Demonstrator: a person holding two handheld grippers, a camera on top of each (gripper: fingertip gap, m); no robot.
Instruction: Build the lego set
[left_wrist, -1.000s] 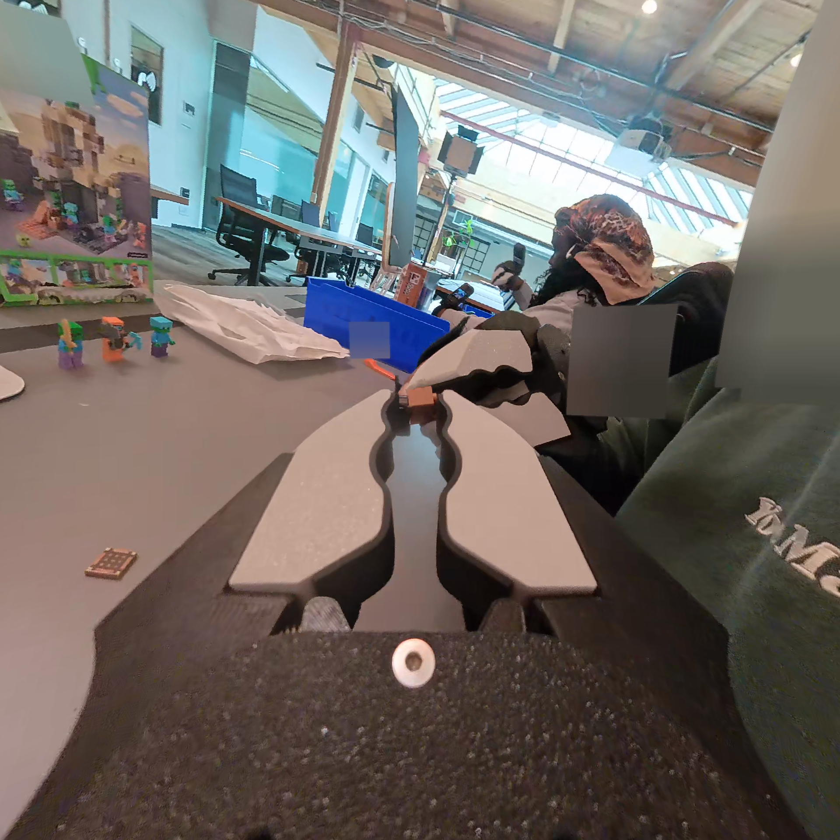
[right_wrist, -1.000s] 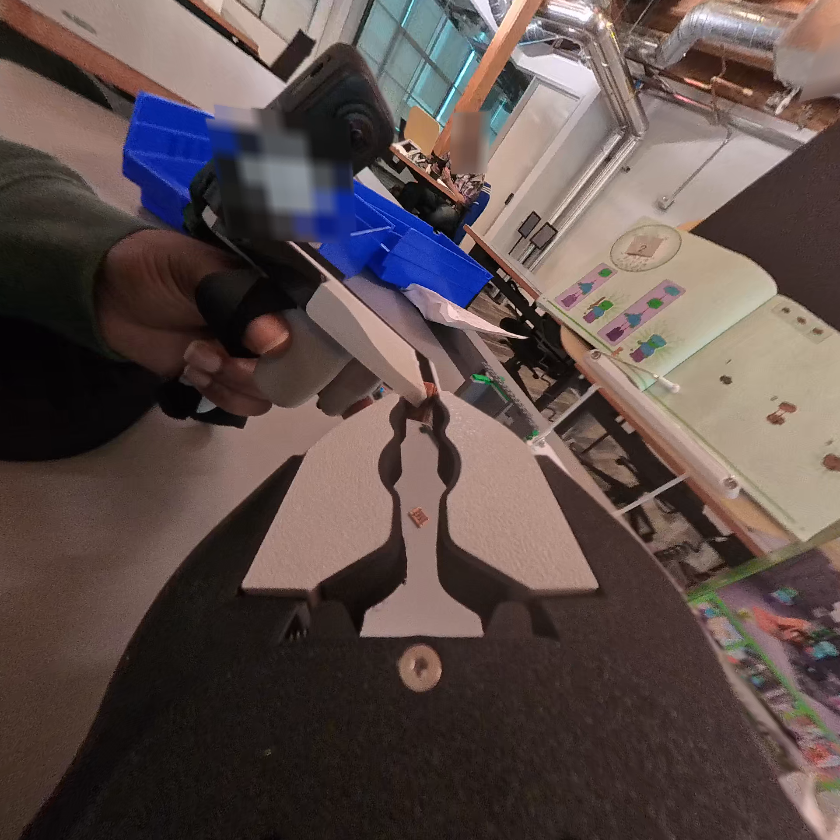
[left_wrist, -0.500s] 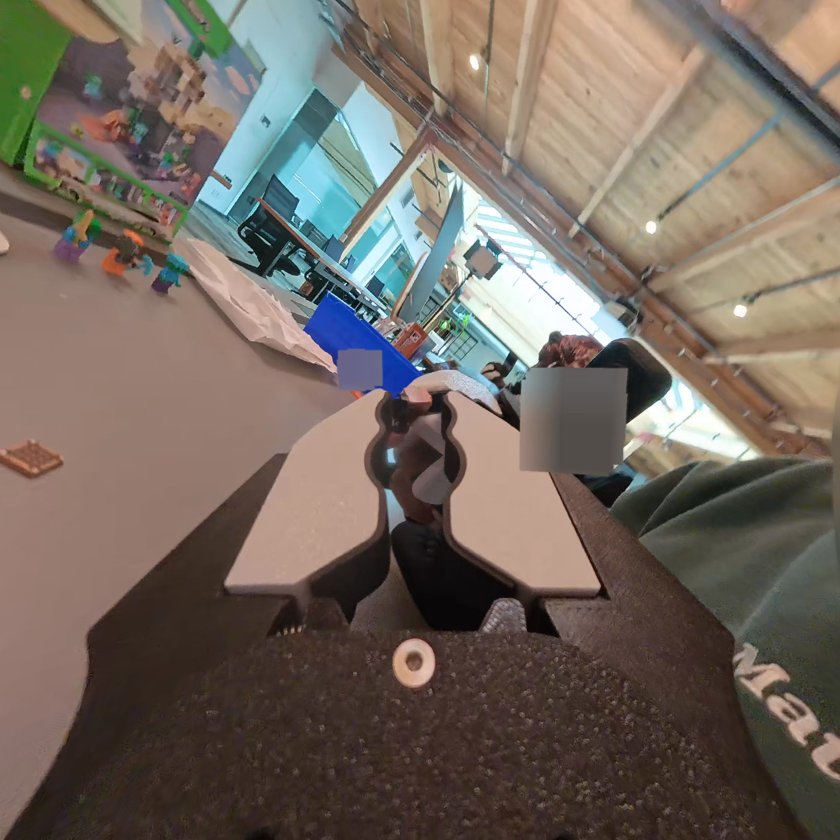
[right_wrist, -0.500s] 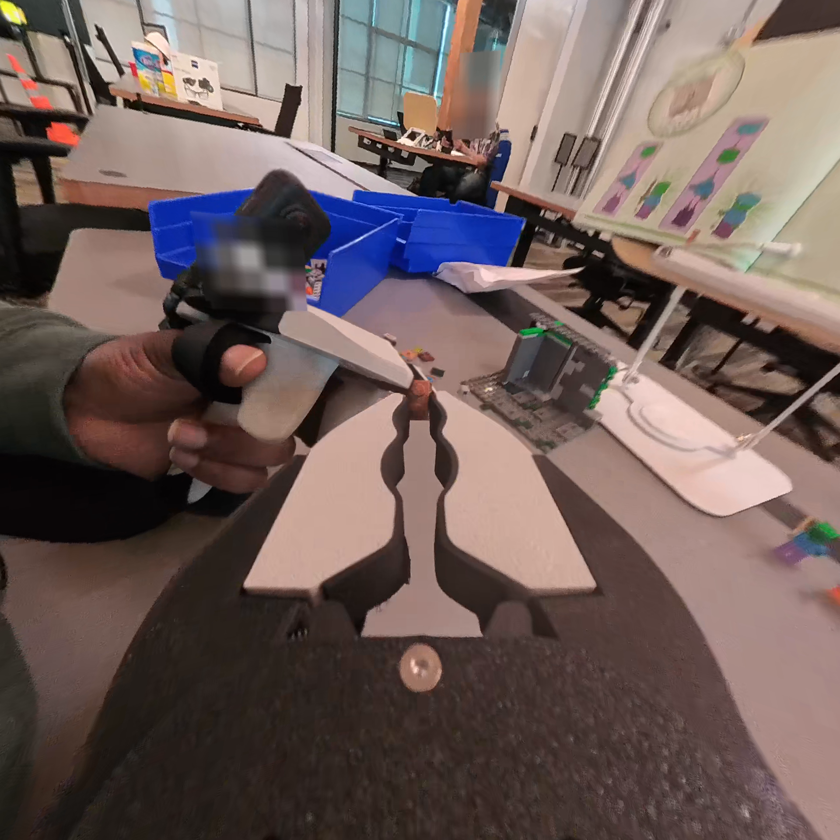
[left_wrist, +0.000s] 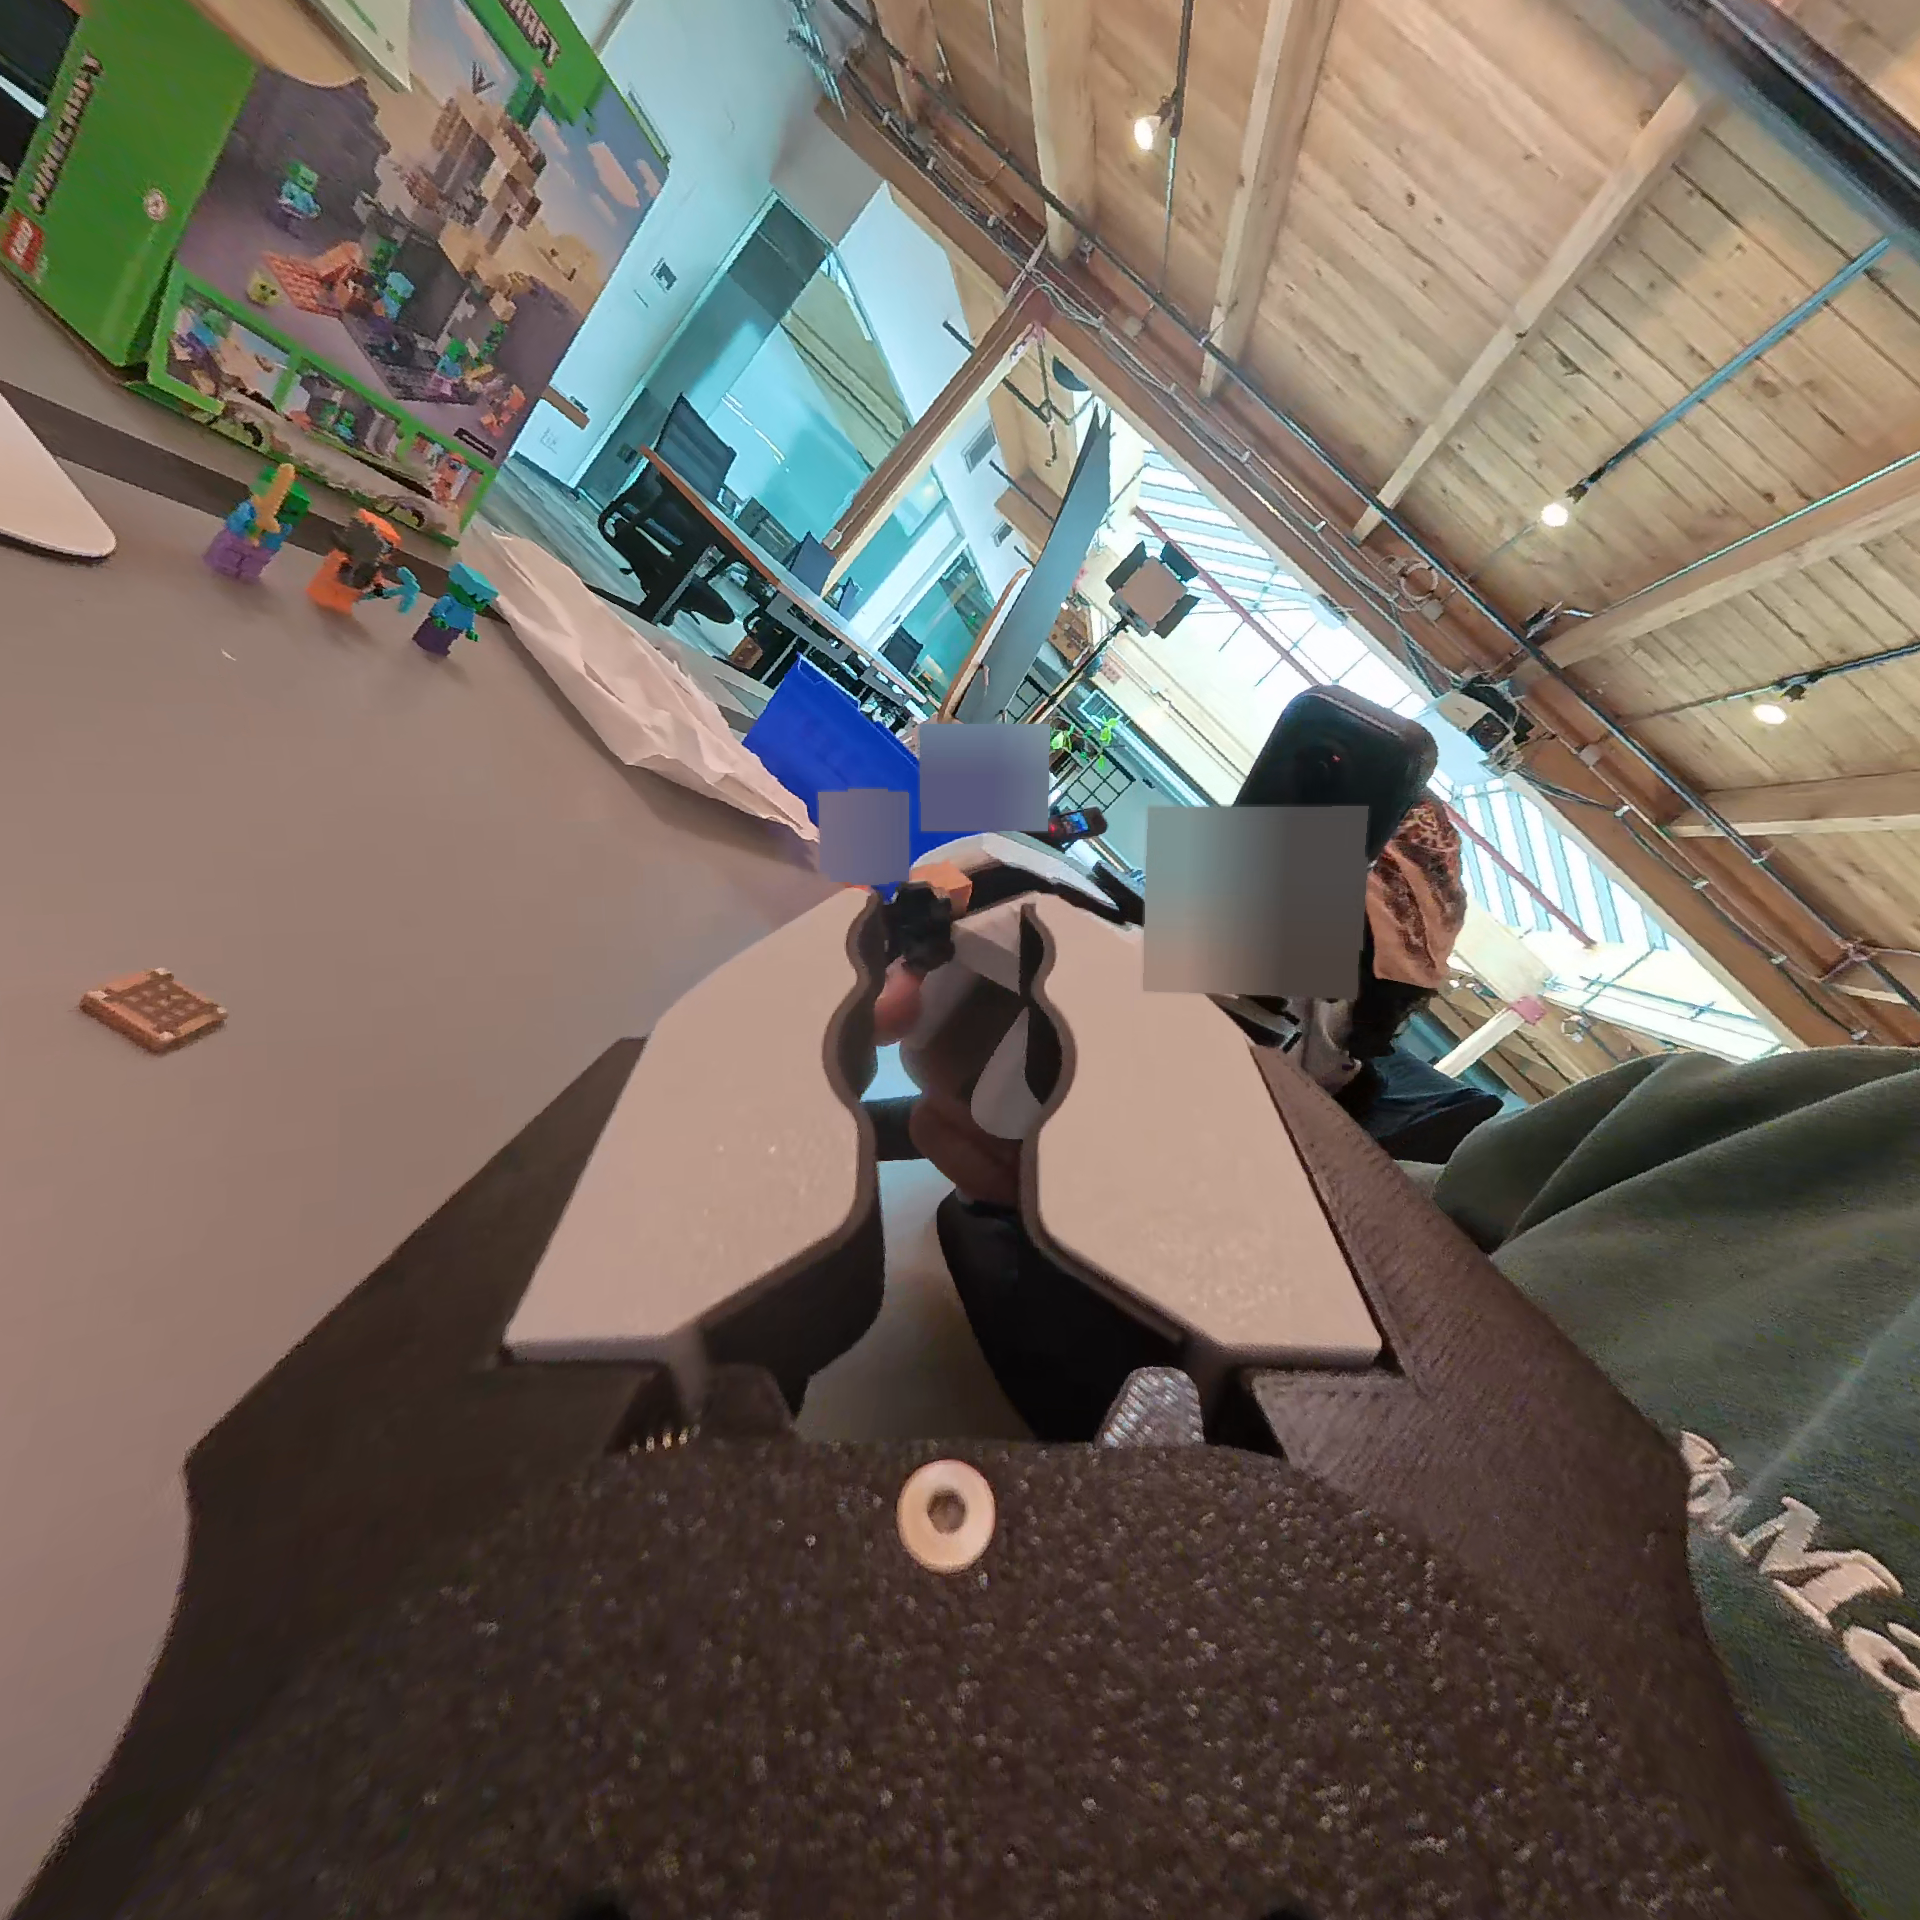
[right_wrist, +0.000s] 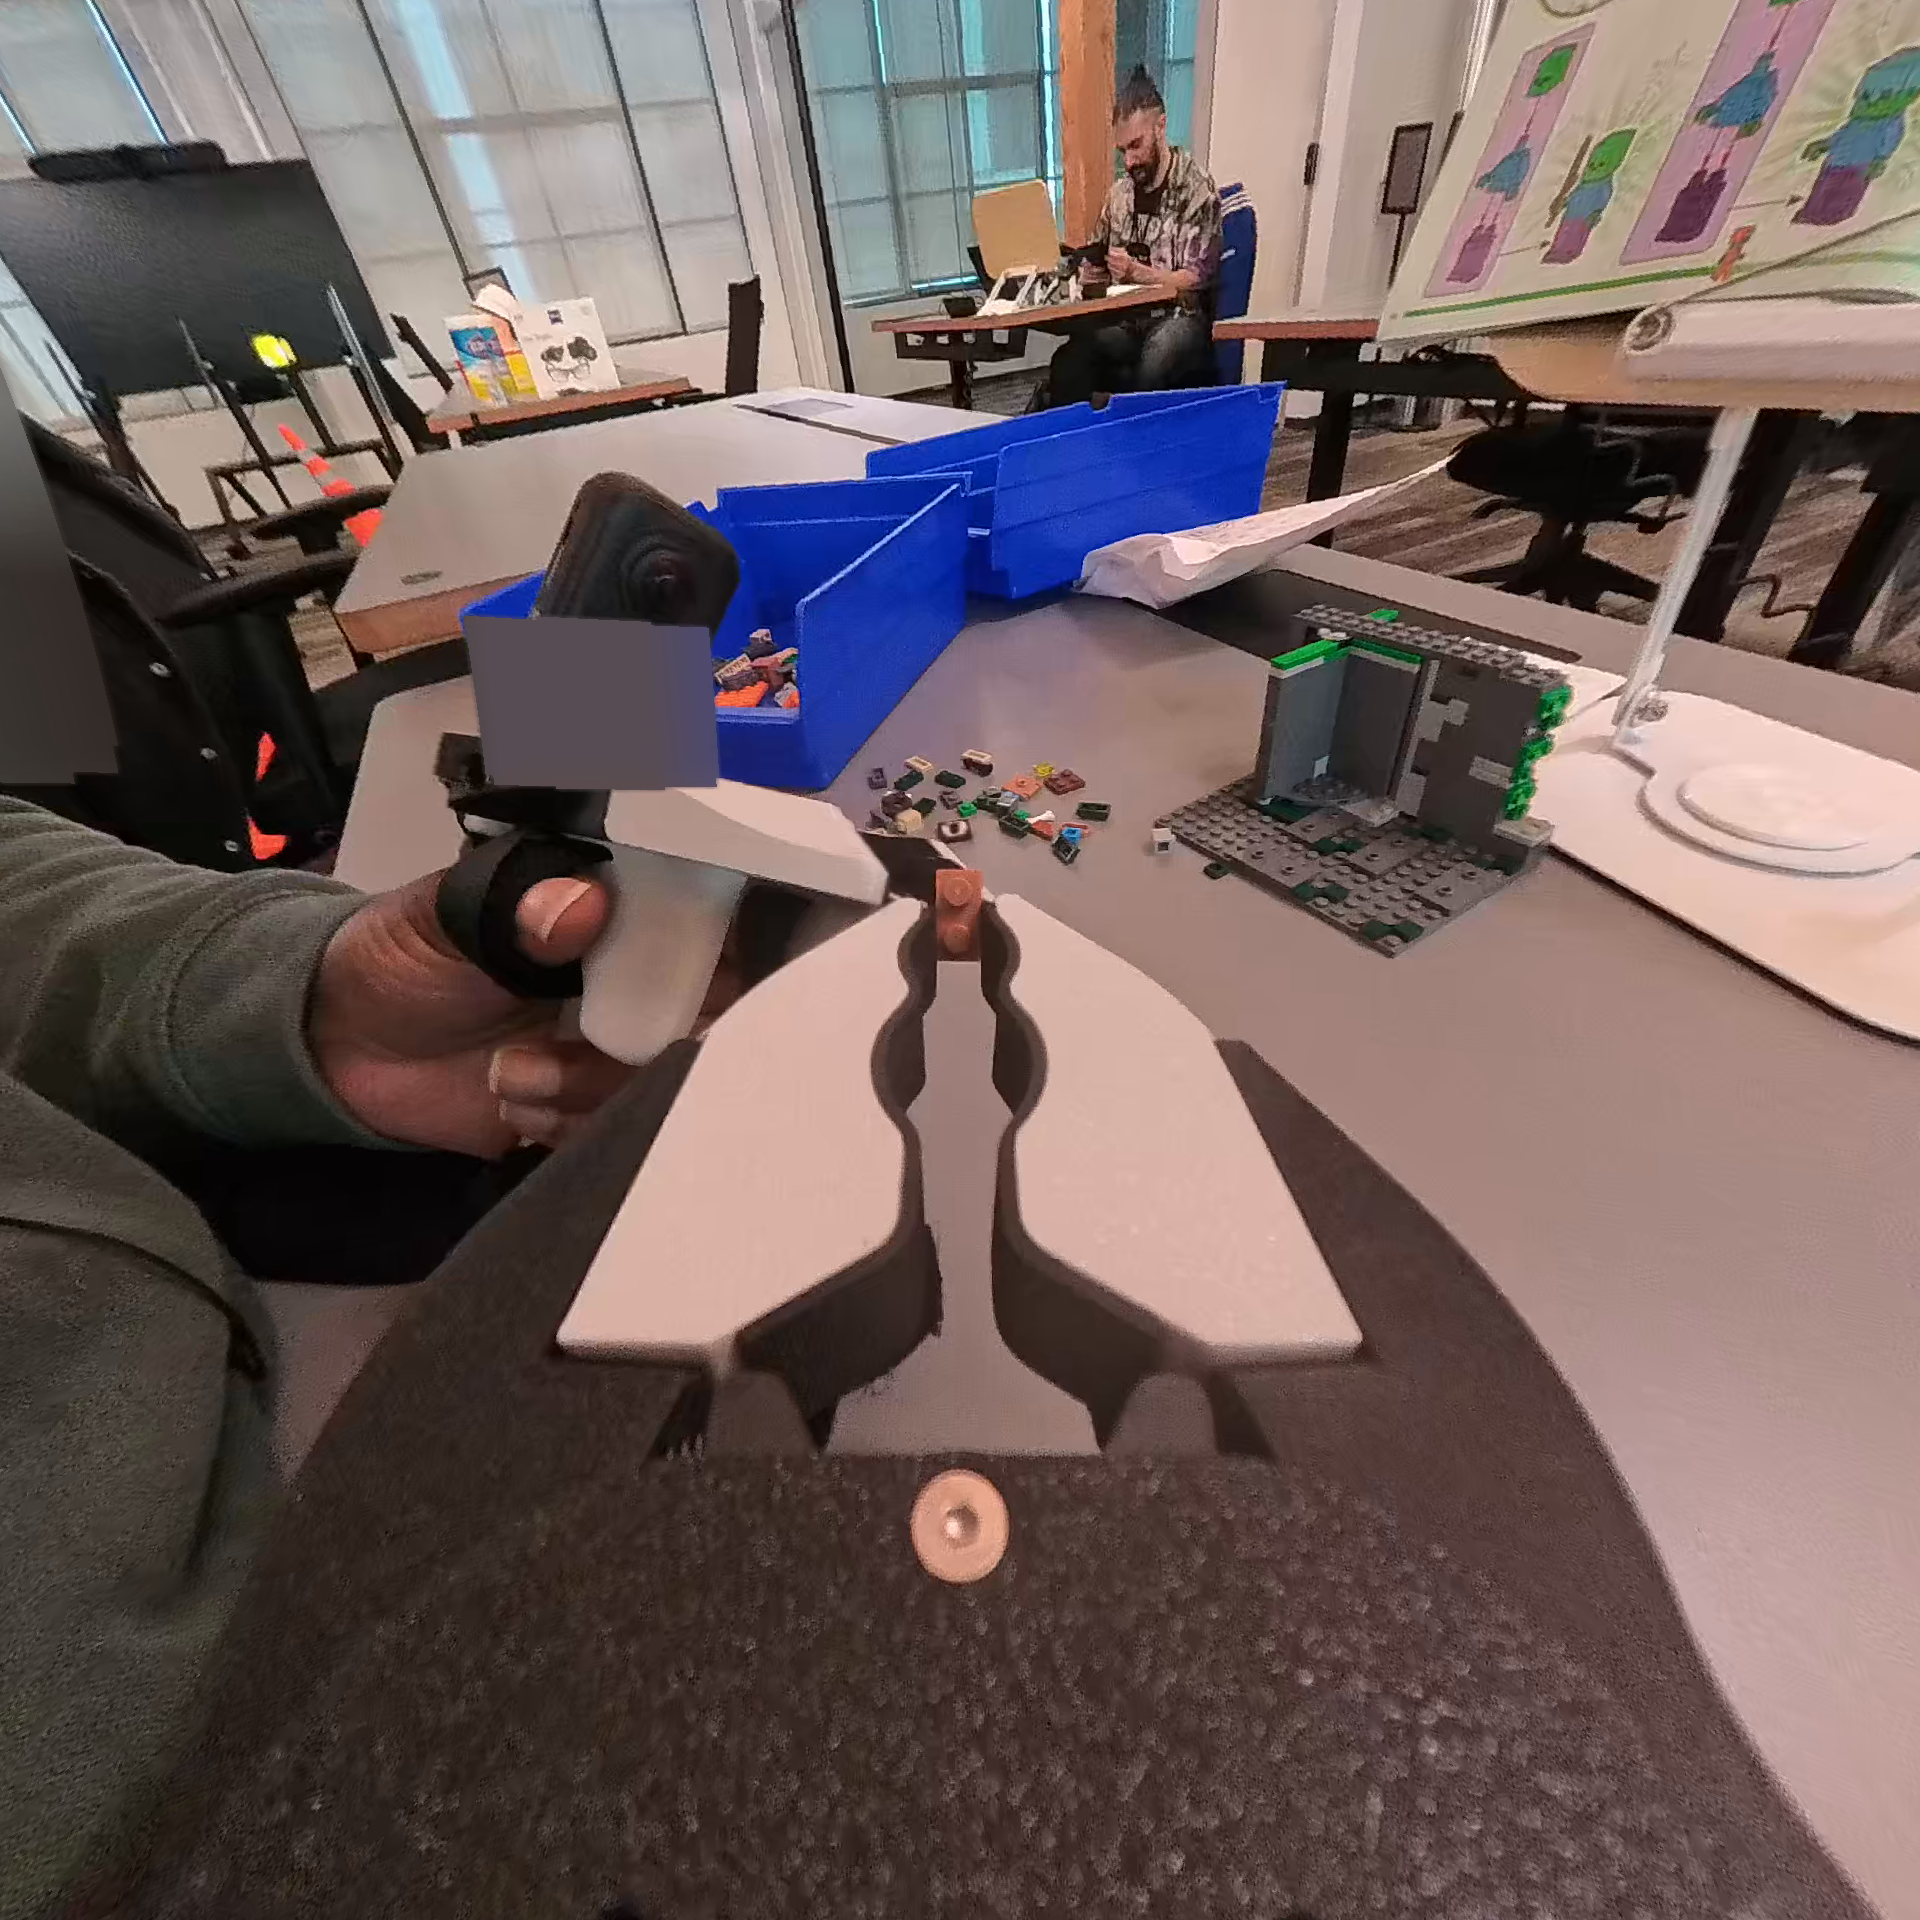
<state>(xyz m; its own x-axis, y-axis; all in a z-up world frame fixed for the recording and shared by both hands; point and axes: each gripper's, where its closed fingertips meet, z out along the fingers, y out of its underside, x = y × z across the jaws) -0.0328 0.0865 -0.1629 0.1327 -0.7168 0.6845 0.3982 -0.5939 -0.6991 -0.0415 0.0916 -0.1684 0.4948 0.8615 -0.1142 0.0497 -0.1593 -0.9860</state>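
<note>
My right gripper (right_wrist: 958, 920) is shut on a small brown two-stud plate (right_wrist: 958, 912), held upright above the table. My left gripper (left_wrist: 940, 925) is shut on a small black piece (left_wrist: 920, 932). In the right wrist view it comes in from the left in a hand, and its black piece (right_wrist: 912, 852) meets the top of the brown plate. The brown plate shows as an orange spot (left_wrist: 951, 888) just beyond the black piece. A half-built grey lego wall on a dark baseplate (right_wrist: 1392, 769) stands to the right.
Loose small pieces (right_wrist: 987, 805) lie before blue bins (right_wrist: 862, 644). A white stand base (right_wrist: 1766, 821) holds an instruction booklet (right_wrist: 1662, 156). Three minifigures (left_wrist: 353, 561), the set box (left_wrist: 312, 239), a white paper bag (left_wrist: 623, 665) and a brown tile (left_wrist: 154, 1008) are on the table. The tips of both grippers are at nearly the same place.
Both grippers have turned while staying tip to tip. The left view has tilted up toward the ceiling. The right view has swung round to the table and the build. Both stay shut.
</note>
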